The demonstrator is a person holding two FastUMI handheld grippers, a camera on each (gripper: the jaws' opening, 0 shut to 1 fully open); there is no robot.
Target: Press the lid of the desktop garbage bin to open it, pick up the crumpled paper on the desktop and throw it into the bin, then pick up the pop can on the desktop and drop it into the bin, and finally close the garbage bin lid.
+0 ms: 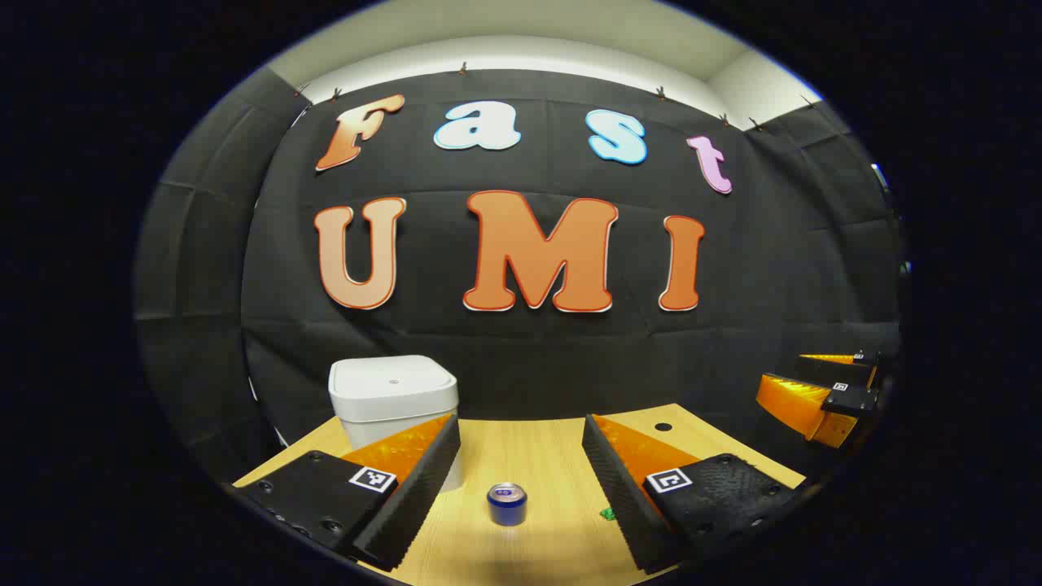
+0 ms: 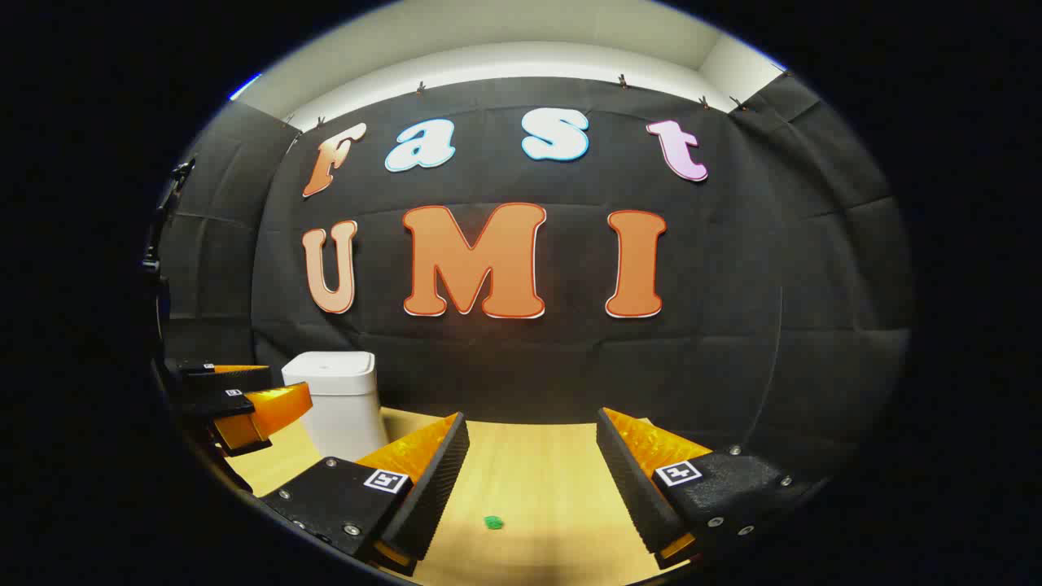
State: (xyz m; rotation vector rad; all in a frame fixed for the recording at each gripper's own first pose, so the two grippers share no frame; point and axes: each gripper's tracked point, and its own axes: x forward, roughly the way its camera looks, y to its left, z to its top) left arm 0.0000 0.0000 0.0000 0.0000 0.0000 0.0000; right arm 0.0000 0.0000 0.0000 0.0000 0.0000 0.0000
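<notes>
Both tongs, left [image 1: 521,468] and right [image 2: 531,472], gape wide, holding nothing.

Each gripper [image 1: 521,456] bears screwed plates with square markers.

Matt plastic bin [image 1: 392,399], shiny metal can [image 1: 507,503], smooth wooden desktop [image 1: 537,456].

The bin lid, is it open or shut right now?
Shut. The bin lid lies flat and flush across the top of the white bin in the left gripper view, with no gap showing; neither gripper touches it.
</notes>
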